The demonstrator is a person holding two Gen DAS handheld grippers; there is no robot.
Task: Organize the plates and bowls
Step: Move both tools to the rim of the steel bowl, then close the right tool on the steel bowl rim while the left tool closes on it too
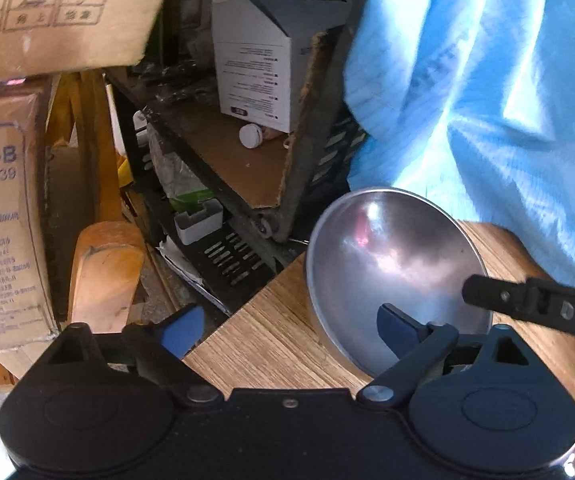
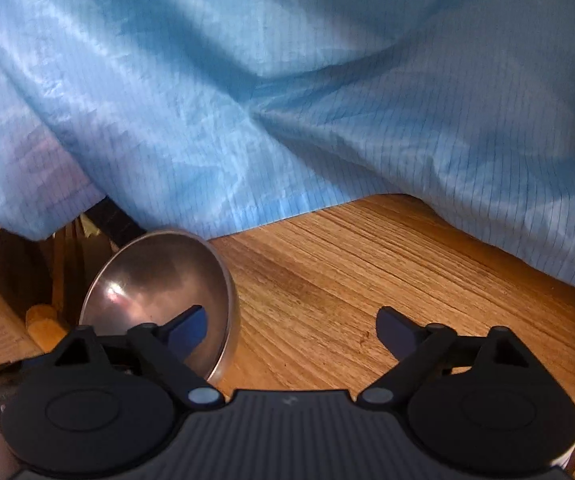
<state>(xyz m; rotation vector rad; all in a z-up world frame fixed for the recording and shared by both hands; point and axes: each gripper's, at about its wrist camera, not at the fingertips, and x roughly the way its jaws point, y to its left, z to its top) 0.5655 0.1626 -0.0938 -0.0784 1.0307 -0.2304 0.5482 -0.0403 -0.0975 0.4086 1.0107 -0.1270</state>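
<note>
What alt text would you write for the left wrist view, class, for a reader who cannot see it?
A shiny metal bowl sits near the corner of a wooden table, with the open left claw straddling its near rim, one blue finger inside, and the right claw's black finger reaching in from the right. Blue cloth hangs behind; cardboard boxes and a cluttered shelf fill the left.

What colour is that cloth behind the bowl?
Light blue with a fine grid; the cloth shows best in the right wrist view.
</note>
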